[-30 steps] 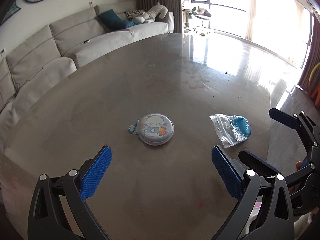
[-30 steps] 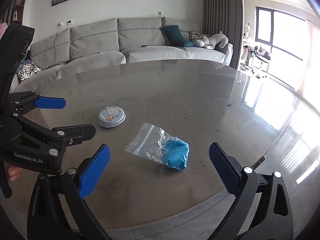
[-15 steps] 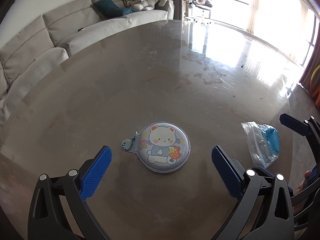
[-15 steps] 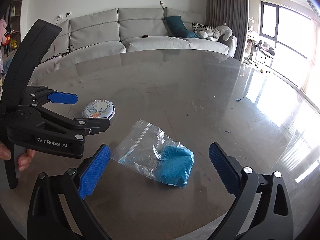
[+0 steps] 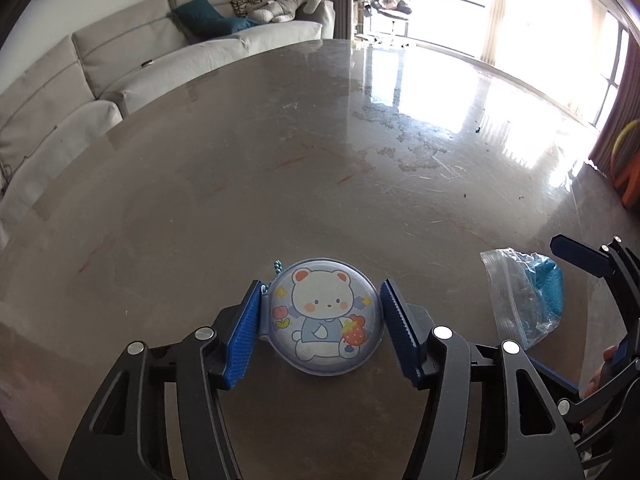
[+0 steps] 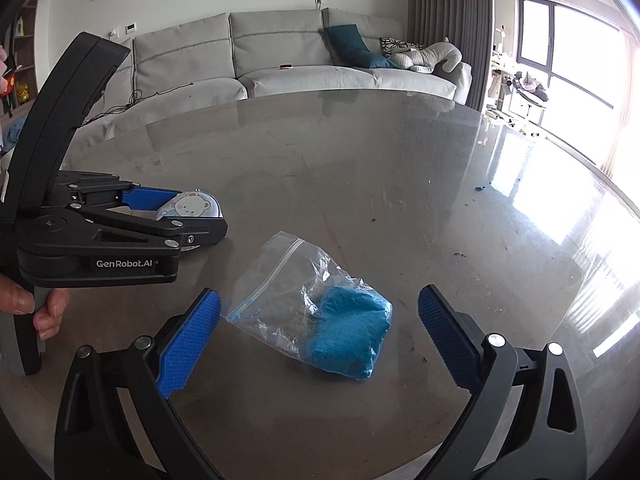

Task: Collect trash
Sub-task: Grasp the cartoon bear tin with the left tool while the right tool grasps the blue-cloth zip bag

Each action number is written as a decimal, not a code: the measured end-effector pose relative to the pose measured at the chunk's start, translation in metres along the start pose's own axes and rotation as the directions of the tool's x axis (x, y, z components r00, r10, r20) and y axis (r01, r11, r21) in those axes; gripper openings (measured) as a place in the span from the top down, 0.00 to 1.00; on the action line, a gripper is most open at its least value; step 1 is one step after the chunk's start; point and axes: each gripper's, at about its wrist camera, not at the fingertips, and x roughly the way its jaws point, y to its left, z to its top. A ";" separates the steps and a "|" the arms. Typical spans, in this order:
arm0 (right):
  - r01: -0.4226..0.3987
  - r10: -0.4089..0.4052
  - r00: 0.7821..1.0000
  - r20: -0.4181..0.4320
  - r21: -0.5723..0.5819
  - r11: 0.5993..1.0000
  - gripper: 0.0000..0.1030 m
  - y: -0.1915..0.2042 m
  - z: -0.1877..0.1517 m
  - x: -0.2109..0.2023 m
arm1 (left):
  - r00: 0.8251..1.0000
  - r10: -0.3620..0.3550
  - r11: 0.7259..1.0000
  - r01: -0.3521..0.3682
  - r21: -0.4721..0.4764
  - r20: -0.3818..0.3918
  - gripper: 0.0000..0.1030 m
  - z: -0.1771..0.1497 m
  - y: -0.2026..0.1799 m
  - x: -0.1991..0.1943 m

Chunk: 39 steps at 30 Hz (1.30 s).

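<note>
A round zip case with a cartoon bear point(image 5: 324, 316) lies on the grey table point(image 5: 280, 152). My left gripper point(image 5: 320, 286) is closing around it, its blue pads point(image 5: 244, 332) against the case's left and right sides. The right wrist view shows the same grip point(image 6: 202, 210) on the case point(image 6: 192, 206). A clear zip bag holding a crumpled blue wad point(image 6: 320, 312) lies to the right of the case. My right gripper point(image 6: 319, 294) stands open just in front of the bag, one finger on each side, not touching it. The bag point(image 5: 520, 292) also shows at the right of the left wrist view.
A person's hand point(image 6: 48, 312) holds the left gripper's handle. A grey sofa point(image 6: 280, 60) with cushions stands beyond the table's far edge. Small dark crumbs point(image 6: 460, 255) dot the tabletop at the right. Bright windows lie at the far right.
The left gripper moved forward and down over the bear case and closed its jaws from wide open onto the case's sides. The right gripper crept closer to the bag and stayed open.
</note>
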 end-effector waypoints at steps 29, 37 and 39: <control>0.014 -0.014 1.000 0.014 -0.008 1.000 0.65 0.007 -0.001 0.010 | 0.994 0.065 0.996 -0.070 0.050 0.087 0.45 0.005 -0.010 -0.046; 0.028 -0.026 0.998 0.059 -0.031 0.999 0.67 0.014 0.003 -0.021 | 0.992 0.069 0.996 -0.075 0.054 0.102 0.45 0.004 -0.016 -0.060; 0.028 -0.025 0.997 0.075 -0.040 0.999 0.67 0.016 0.002 -0.034 | 0.992 0.065 0.996 -0.071 0.055 0.112 0.45 0.003 -0.018 -0.068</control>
